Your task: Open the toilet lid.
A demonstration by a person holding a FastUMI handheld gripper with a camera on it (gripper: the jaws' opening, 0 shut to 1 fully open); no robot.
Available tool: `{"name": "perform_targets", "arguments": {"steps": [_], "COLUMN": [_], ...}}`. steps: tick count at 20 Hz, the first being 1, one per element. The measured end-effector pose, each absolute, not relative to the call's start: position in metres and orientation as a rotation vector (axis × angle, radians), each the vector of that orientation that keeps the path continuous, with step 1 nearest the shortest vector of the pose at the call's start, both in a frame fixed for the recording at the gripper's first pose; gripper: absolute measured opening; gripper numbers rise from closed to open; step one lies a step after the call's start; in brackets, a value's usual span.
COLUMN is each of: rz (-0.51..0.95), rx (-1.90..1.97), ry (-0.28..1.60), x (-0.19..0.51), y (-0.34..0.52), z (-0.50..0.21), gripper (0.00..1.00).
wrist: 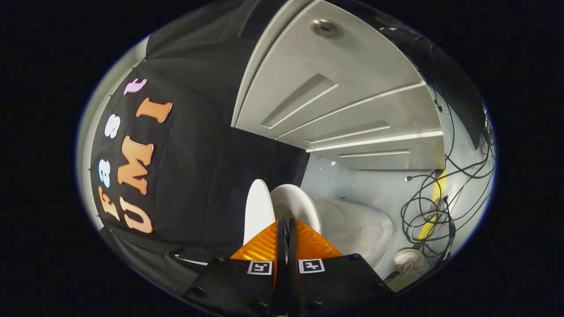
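The view is rolled onto its side. The white toilet lid [257, 207] shows as a thin oval just beyond my fingertips, lifted away from the white seat ring [298, 203], with a dark gap between the two. The toilet's body [357, 229] spreads out past the seat toward the floor. My gripper [284, 222] is shut, its two fingers pressed together, and I see nothing between them. The tips lie over the spot where the lid and seat come closest. The lower edges of both are hidden behind the fingers.
A pale panelled door [343, 101] stands beyond the toilet. Loose black cables [429, 207] and a yellow strip [434, 198] lie on the grey floor beside the toilet, with a small round white object [410, 262] near them. Black cloth hangs behind the lid.
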State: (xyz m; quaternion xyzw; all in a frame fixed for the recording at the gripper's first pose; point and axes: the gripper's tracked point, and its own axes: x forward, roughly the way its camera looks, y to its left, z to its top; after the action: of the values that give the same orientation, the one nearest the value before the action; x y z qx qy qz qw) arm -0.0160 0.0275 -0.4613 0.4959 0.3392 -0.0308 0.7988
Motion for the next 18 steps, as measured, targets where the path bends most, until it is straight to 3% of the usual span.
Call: {"name": "perform_targets", "arguments": {"steps": [18], "rz": [0.120], "rx": [0.825], "ry": [0.549], "x": [0.017], "y": [0.110], "z": [-0.300], "gripper": [0.08]}}
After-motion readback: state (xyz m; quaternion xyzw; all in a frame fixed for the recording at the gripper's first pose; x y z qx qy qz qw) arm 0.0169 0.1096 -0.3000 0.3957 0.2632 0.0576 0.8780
